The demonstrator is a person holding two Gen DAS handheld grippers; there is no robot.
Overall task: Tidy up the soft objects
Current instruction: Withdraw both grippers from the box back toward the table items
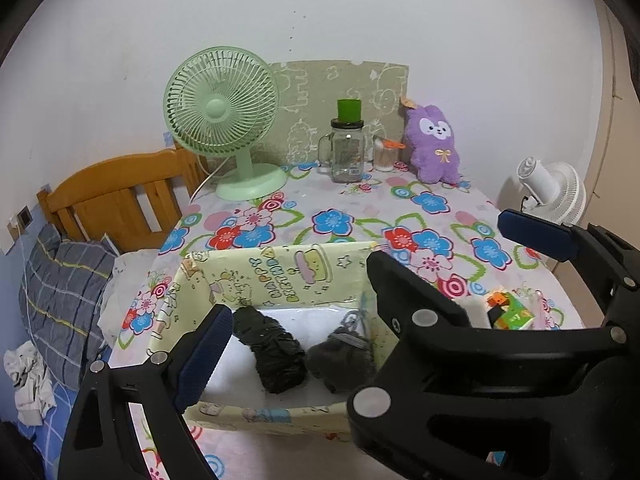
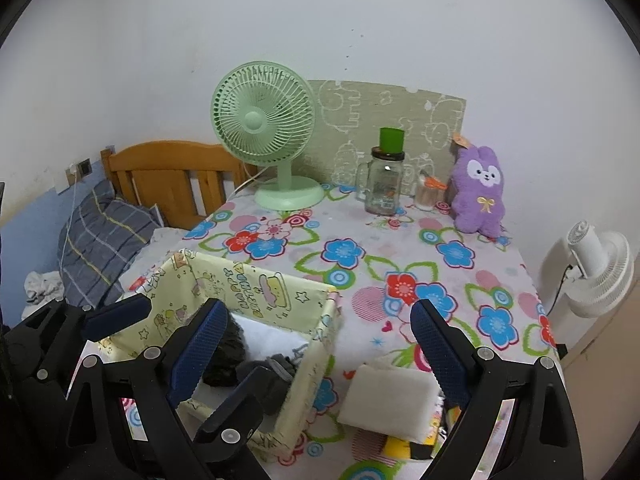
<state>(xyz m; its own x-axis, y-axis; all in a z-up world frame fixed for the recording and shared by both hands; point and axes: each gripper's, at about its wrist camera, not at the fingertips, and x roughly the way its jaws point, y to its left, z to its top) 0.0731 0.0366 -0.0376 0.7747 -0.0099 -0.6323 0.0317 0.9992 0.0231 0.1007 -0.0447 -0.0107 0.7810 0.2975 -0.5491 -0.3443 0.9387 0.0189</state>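
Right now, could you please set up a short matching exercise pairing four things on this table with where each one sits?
Things:
1. purple plush
2. black bundle
3. white sponge
4. green fan

Places:
A. inside the yellow fabric box
B. back right corner, by the wall
C. back of the table, left of the glass jar
D. on the cloth, right of the box, before the right gripper

Pairs: 1-B, 2-A, 3-D, 4-C
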